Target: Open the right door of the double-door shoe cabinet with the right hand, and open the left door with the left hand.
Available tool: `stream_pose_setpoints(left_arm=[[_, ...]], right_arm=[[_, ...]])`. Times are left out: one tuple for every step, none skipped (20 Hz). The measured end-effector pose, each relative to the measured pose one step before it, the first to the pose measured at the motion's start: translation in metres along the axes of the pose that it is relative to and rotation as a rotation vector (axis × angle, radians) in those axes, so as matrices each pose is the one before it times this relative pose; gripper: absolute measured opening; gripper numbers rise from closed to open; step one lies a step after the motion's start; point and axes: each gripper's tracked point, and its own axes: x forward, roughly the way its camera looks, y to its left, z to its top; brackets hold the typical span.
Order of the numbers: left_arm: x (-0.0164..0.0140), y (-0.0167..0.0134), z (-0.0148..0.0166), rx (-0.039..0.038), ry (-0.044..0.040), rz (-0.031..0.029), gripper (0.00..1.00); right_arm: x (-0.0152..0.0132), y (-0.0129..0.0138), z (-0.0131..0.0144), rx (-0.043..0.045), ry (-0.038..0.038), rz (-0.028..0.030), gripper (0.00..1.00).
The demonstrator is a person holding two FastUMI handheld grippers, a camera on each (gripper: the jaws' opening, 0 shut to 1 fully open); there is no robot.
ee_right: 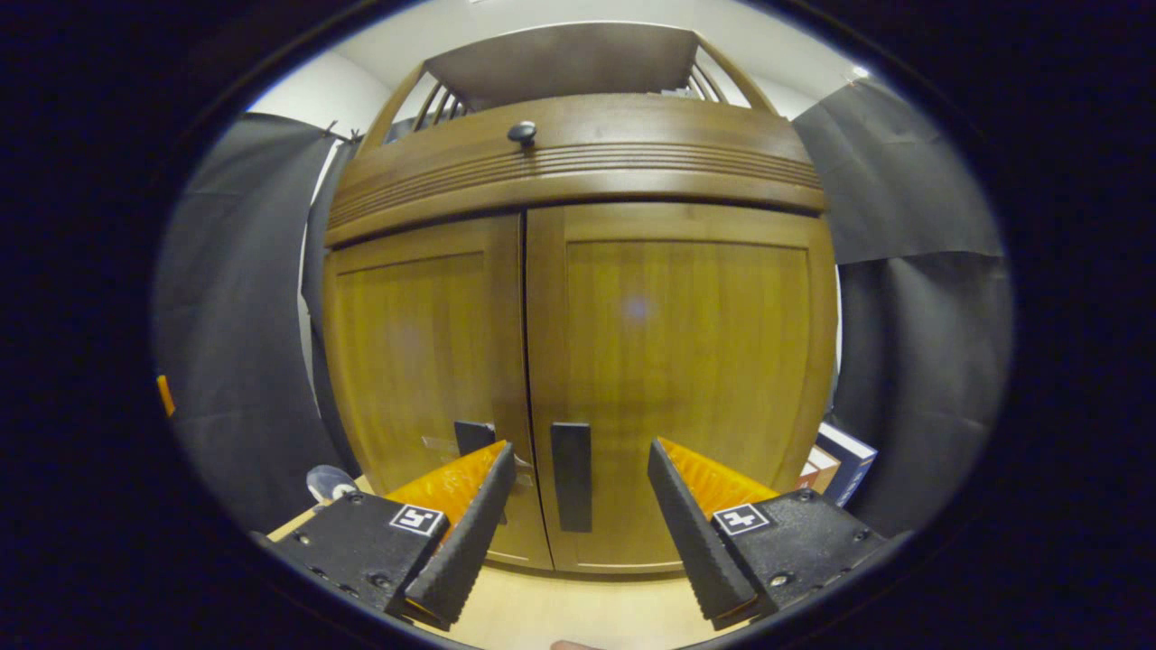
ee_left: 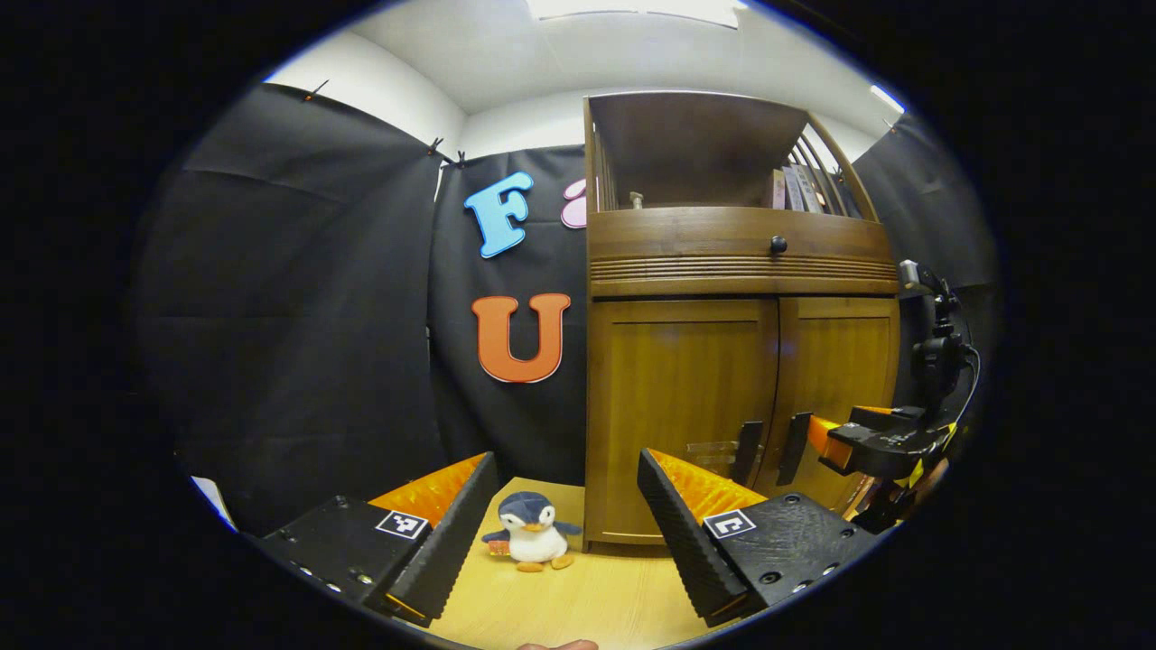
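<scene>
Two grippers are standing wide apart at the fingers, holding nothing. In the right gripper view we are seeing the right gripper (ee_right: 572, 506) at bottom centre, framing the right door's handle (ee_right: 572, 476) without touching it. In the left gripper view the left gripper (ee_left: 560, 515) is hanging over the table (ee_left: 587, 605), a toy penguin (ee_left: 531, 531) between its fingers. Farther back, right of centre, the shoe cabinet (ee_left: 736, 271) is showing both doors closed.
</scene>
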Motion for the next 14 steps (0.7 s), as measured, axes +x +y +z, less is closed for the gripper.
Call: stream_pose_setpoints(left_arm=[[0.00041,0.00429,-0.00177,0.00407,0.00207,0.00856,0.95],[0.00025,0.00432,-0.00101,0.00436,0.00187,0.00824,0.95],[0.00153,0.00342,-0.00293,0.00253,0.00405,0.0068,0.95],[0.00149,0.00299,-0.00196,0.00098,0.00646,0.00618,0.95],[0.00048,0.00259,-0.00224,0.00061,0.0055,0.00502,0.95],[0.0001,0.00231,0.00066,0.00236,0.00428,0.00533,0.95],[0.00152,0.00042,-0.00057,0.00391,0.00366,0.00128,0.95],[0.00019,0.00138,-0.00199,0.00513,0.0029,0.00065,0.95],[0.00061,0.00128,-0.00125,0.00545,0.00226,0.00152,0.95],[0.00045,0.00057,-0.00042,0.00494,0.00135,0.00122,0.95],[0.00131,0.00012,-0.00066,0.00308,-0.00126,-0.00053,0.95],[-0.00021,-0.00057,0.0011,0.00196,-0.0019,-0.00151,0.95],[0.00226,-0.0023,0.0007,0.00052,-0.00097,-0.00315,0.95],[0.00084,-0.00201,0.00025,-0.00082,-0.00144,-0.00434,0.95]], right_arm=[[0.00974,0.00321,-0.00584,-0.00307,0.01501,0.01144,0.93],[0.00886,-0.00026,-0.00672,-0.00178,0.01844,-0.00323,0.88],[0.00858,-0.003,-0.00675,0.00206,0.0243,-0.01038,0.85],[0.0065,-0.00036,-0.00579,0.00659,0.02225,-0.01019,0.81],[0.00756,-0.00125,-0.00566,0.01033,0.01803,-0.0064,0.79],[0.00911,-0.0025,-0.00635,0.00811,0.0127,-0.00707,0.77],[0.00775,-0.00362,-0.00167,0.00433,0.00177,-0.0096,0.74],[0.00624,-0.00186,-0.00162,0.00177,-0.00509,-0.00662,0.68],[0.00569,0.00057,0.00072,0.00092,-0.00441,0.00131,0.65],[0.00341,0.0001,-0.00131,-0.00355,-0.00256,-0.0017,0.61],[0.00262,0.00118,0.00029,-0.00261,-0.00447,0.00078,0.59],[0.00132,0.00173,0.00029,-0.00376,-0.00628,-0.0002,0.56],[0.0017,0.00207,0.00061,-0.00441,-0.00605,0.00058,0.53],[0.00068,0.00201,-0.00088,-0.00621,-0.00235,0.0007,0.47]])
